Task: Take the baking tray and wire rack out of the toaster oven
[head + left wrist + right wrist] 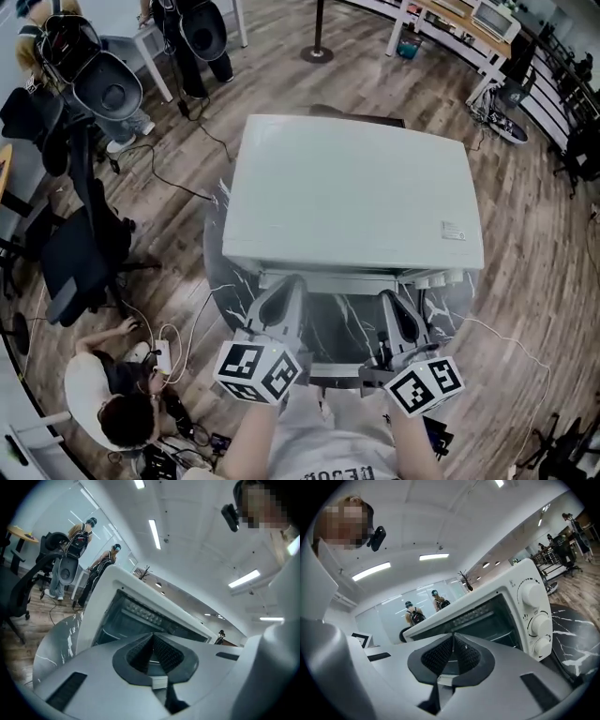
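Note:
A white toaster oven (pixel 352 192) stands on a round dark marble table (pixel 217 272), and its front faces me. Its dark glass door (pixel 487 620) looks closed. Through the glass I make out only dim bars, so I cannot tell the tray from the wire rack. Three white knobs (pixel 540 624) sit to the right of the door. My left gripper (pixel 291 283) is shut and empty, just in front of the door's left part (pixel 126 620). My right gripper (pixel 395 302) is also shut and empty, before the door's right part. Neither touches the oven.
The table is small, and its rim (pixel 214 298) lies close to the oven on all sides. A person (pixel 112 394) crouches on the wooden floor at lower left among cables (pixel 173 352). Office chairs (pixel 80 248) stand at left, with desks at the back.

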{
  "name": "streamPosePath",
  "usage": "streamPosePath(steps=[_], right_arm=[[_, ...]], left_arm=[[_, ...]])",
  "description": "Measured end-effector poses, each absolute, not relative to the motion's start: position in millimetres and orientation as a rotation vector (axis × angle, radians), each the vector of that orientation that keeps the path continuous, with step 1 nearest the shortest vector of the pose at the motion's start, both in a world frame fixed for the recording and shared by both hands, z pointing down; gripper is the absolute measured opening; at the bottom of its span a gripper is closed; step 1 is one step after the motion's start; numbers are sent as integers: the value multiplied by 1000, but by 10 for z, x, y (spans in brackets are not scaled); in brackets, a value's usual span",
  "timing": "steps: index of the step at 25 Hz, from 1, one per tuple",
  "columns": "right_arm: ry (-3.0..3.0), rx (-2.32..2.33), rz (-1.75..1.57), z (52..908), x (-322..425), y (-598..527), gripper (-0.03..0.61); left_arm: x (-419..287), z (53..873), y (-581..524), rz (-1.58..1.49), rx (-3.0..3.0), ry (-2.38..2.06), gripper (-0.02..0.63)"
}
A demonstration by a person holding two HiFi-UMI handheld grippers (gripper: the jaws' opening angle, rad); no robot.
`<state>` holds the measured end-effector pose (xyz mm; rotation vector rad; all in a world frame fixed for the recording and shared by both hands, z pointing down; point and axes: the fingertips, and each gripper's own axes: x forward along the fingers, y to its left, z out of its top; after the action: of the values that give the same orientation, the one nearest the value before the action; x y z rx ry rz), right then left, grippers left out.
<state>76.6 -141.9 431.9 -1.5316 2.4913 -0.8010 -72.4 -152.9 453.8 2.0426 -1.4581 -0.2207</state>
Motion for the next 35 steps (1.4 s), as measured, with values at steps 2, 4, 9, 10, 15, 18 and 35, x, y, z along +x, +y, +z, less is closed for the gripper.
streamPosePath(steps=[2, 4, 9, 10, 15, 18, 35], right_arm=[[2470, -1538, -839, 4400, 751, -1471, 3], [2446, -1541, -865, 4462, 744, -1540, 5], [2380, -1560, -953, 4665, 777, -1655, 110], [2369, -1559, -977, 4702, 788, -1663, 116], [2311, -1557, -1044, 4861, 853, -1835, 143], [2271, -1562, -1092, 4942, 862, -1919, 164], [2145, -1632, -1185, 5102, 1011, -2305, 176]], left_arm=[[-705, 4642, -1574, -231, 2019, -1419, 3], [-701, 4730, -1630, -249, 1996, -1387, 15], [-713, 4940, -1710, -328, 1909, -1321, 123], [-712, 4977, -1713, -341, 1886, -1311, 127], [-699, 5080, -1855, -403, 1820, -1285, 141], [-702, 5117, -1907, -432, 1790, -1262, 143], [-760, 5248, -2101, -493, 1692, -1212, 149]])
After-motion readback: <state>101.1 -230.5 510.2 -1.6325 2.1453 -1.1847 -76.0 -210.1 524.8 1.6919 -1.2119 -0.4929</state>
